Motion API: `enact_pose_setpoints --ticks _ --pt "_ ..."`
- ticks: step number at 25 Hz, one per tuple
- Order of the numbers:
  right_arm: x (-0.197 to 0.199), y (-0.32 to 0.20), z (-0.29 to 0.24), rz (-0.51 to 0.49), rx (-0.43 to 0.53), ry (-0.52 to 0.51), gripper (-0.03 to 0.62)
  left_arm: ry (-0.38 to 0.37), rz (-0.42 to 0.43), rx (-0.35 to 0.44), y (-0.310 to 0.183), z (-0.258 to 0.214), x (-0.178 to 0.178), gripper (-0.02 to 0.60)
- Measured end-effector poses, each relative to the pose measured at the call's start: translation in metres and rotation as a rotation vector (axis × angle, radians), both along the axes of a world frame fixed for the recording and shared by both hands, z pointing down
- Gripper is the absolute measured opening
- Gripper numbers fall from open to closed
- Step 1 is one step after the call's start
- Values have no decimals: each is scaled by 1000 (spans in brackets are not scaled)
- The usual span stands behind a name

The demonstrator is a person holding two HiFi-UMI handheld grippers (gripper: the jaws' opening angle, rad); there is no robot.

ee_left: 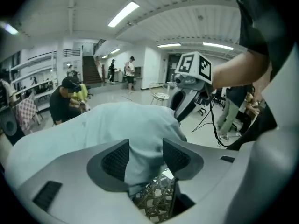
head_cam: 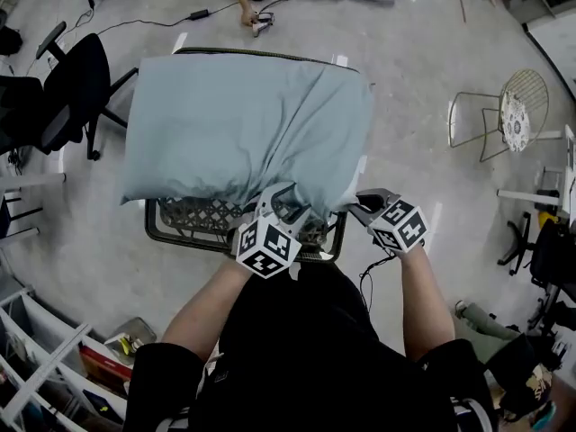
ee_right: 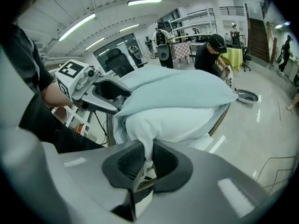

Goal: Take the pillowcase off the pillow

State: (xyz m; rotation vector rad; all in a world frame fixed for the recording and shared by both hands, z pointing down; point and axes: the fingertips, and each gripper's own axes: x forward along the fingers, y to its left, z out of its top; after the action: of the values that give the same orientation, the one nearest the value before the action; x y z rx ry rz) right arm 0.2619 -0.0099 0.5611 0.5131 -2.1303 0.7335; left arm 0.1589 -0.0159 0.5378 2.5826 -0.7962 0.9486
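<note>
**Tools at the pillow's corner:** The left tool (ee_left: 145, 154) stands wide open. A fold of the pale blue pillowcase (head_cam: 225, 124) lies loose between its pads (ee_left: 116, 160), not pinched. The right tool (ee_right: 147, 158), at the left tool's 3 o'clock in the head view, is almost closed. It pinches a corner of the white pillow (ee_right: 173, 122), which bulges out from under the blue cover. Both tools meet the bundle near its 5 o'clock corner. The pillowcase is creased toward that corner and covers most of the pillow. The pillow rests on a dark woven lattice seat (head_cam: 193, 214) on the grey floor (head_cam: 423, 79), at 12 o'clock from both tools.
</note>
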Motion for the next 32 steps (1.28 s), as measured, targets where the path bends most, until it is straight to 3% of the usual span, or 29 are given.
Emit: enact_pose_setpoints --ticks 2,4,5,8,9,18,23,28,32 --pt "-7 7 -2 6 3 6 43 -27 43 22 6 6 14 222" --pt "-10 13 -3 10 13 20 44 -42 32 28 4 13 14 220" --pt "-10 15 -2 15 18 28 44 -53 24 29 3 15 11 198" --pt "-8 19 -3 19 28 39 44 -129 25 58 3 19 -8 40" --pt "-8 22 -3 16 27 34 44 -154 28 67 4 21 -15 21" --pt "-7 57 0 22 8 -104 43 -289 -118 47 3 34 -107 12" --pt "-10 83 18 20 -14 -133 43 -247 -231 -33 23 36 -119 12" --pt "-9 97 30 17 -30 -93 104 -217 -204 -42 44 26 -95 36" --pt "0 85 21 66 -4 -69 140 -153 -196 2 25 -1 -96 49"
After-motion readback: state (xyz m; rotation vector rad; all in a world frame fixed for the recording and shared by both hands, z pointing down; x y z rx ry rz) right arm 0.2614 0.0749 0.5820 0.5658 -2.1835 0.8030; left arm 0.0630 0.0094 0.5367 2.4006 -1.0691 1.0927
